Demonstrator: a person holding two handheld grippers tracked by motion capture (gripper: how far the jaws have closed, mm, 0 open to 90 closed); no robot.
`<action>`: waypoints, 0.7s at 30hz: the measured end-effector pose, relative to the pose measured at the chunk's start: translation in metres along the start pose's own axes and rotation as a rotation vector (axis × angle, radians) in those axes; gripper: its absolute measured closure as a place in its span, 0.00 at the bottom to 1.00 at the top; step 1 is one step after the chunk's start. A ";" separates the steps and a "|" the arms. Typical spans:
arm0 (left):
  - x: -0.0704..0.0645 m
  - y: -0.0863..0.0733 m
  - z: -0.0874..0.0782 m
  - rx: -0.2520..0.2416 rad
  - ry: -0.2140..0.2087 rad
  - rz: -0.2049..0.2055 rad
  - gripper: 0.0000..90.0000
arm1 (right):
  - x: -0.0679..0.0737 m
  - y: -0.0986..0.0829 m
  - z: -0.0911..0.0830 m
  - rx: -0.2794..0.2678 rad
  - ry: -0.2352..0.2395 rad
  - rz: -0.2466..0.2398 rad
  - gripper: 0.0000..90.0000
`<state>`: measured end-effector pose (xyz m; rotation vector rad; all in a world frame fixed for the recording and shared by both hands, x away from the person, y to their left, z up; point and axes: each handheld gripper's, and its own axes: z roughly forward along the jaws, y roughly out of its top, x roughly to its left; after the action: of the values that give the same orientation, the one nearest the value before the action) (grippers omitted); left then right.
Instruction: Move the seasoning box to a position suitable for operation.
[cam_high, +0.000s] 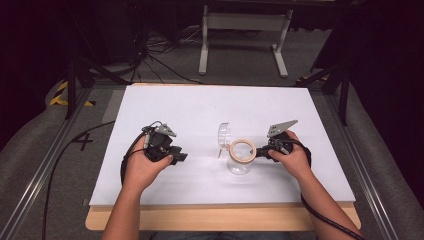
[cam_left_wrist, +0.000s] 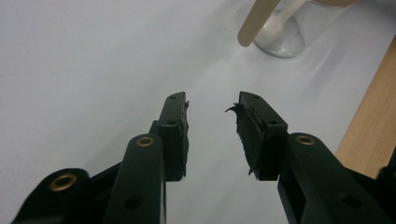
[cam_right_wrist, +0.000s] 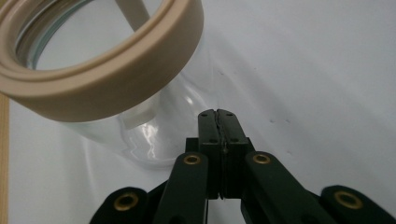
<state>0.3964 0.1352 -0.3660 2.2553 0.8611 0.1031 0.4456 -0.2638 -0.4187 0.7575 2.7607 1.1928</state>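
In the high view the right hand (cam_high: 295, 159) covers most of its own tongs, so their tips are hard to make out there. The jar's (cam_high: 240, 161) glass is nearly lost against the white counter (cam_high: 165, 102), and only its tan ring (cam_high: 242, 150) reads clearly. The clear lid (cam_high: 223, 134) beside it is faint. In the left gripper view the jar (cam_left_wrist: 282, 37) is cut off by the top edge, and a tan strip (cam_left_wrist: 254, 21) slants across it. What that strip belongs to cannot be told. In the right gripper view the ring (cam_right_wrist: 116, 70) runs off the top and left edges.

There is one jar, one ring on its mouth, one lid and two tongs.

The jar stands near the middle of the counter, towards the person, with the lid just behind and to its left.

The left hand (cam_high: 145, 167) rests on the counter, well left of the jar. Its left tongs (cam_left_wrist: 212, 128) are spread to a moderate gap with nothing between the pads, and the pad rubber is frayed. The right hand comes in low from the right side. The right tongs (cam_right_wrist: 218, 126) are pressed fully together, pad to pad, gripping nothing, their tips just beside the jar's wall below the ring. Whether they touch the glass cannot be told.
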 end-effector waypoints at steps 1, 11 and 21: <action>0.000 0.001 0.000 0.012 -0.001 0.007 0.71 | 0.001 0.000 0.000 0.001 0.001 -0.003 1.00; 0.003 0.010 0.005 0.007 -0.019 0.021 0.71 | 0.020 -0.001 0.001 0.033 0.025 -0.039 1.00; 0.007 0.013 0.011 -0.004 -0.014 0.011 0.82 | 0.043 0.003 0.007 0.073 0.072 -0.096 1.00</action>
<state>0.4128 0.1264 -0.3665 2.2544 0.8408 0.0938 0.4104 -0.2380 -0.4149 0.5912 2.8763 1.1293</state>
